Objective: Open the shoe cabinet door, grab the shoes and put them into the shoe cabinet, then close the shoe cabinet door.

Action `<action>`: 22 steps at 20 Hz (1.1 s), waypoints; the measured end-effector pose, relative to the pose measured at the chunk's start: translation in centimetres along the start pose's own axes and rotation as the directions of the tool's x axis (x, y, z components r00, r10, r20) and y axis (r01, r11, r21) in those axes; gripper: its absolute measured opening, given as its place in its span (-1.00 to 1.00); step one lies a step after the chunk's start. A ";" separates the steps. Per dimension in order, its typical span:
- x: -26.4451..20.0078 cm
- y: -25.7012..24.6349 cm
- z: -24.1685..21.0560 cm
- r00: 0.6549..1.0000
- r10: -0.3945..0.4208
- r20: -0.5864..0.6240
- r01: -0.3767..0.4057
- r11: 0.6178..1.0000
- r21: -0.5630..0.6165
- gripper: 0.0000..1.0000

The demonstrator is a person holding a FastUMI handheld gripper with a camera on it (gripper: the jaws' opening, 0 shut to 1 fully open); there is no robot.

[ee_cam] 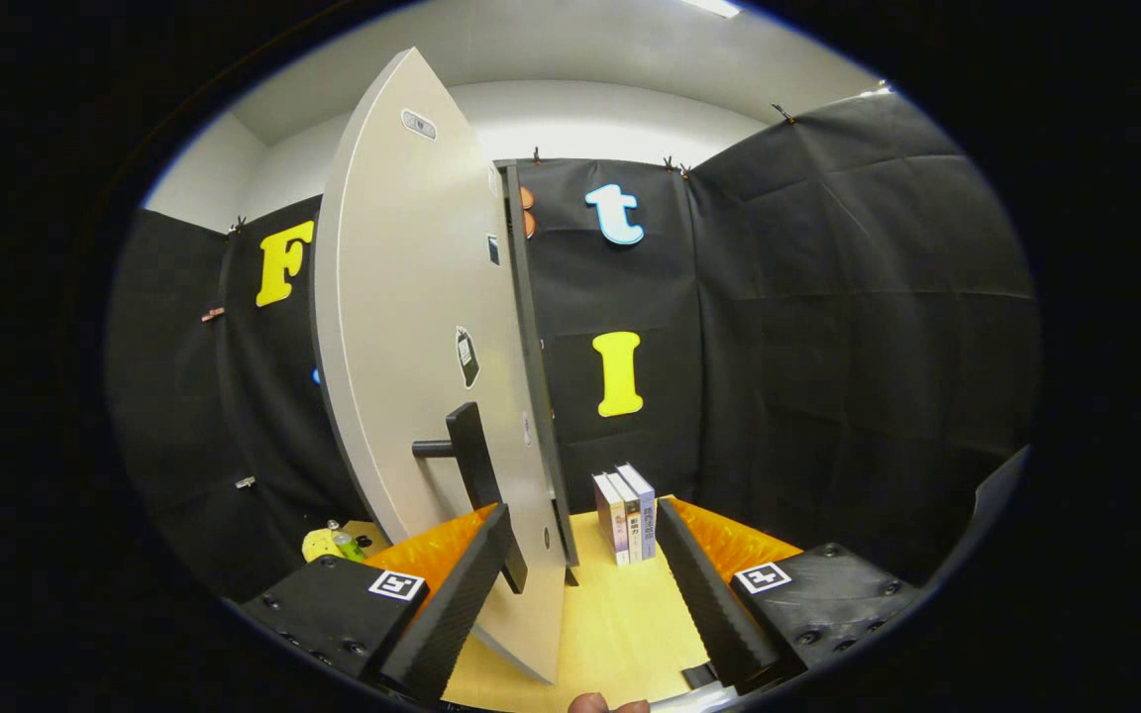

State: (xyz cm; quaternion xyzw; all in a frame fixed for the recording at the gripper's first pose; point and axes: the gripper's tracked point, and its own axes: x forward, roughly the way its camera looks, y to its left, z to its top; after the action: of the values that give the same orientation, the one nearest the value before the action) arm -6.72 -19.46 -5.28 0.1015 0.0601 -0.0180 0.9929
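Standing edge-on betw. the jaws [580, 555] is the shoe cabinet door [412, 376]: one tall pale grey panel w/ a dark rim on its far edge, bottom corner reaching down betw. the two fingers, closer to the left one. Door carries 1 dark bar handle [476, 475] on a short stub, just ahead of the left finger [457, 604] and touching or nearly touching its tip; can't tell which. Also 1 small dark sticker [466, 356] mid-panel and 1 small grey plate [419, 124] near the top. Jaws are spread wide apart, gripping nothing; right finger [704, 584] well clear of the door. Beyond the jaws, 3 books [625, 515] stand upright side by side on the light wooden surface [620, 624]. Beyond the left finger, partly hidden by the door, 1 yellow item [318, 544] and 1 small green bottle [346, 544]. Fingertip of a hand [595, 704] shows behind the jaws.
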 end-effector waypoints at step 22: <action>3.1 15.2 -3.6 0.990 0.136 -0.047 -0.135 0.990 0.030 0.95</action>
State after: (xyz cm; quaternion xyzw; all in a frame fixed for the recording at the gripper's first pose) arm -3.31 -3.93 -6.13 0.1189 0.0769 0.0513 0.9886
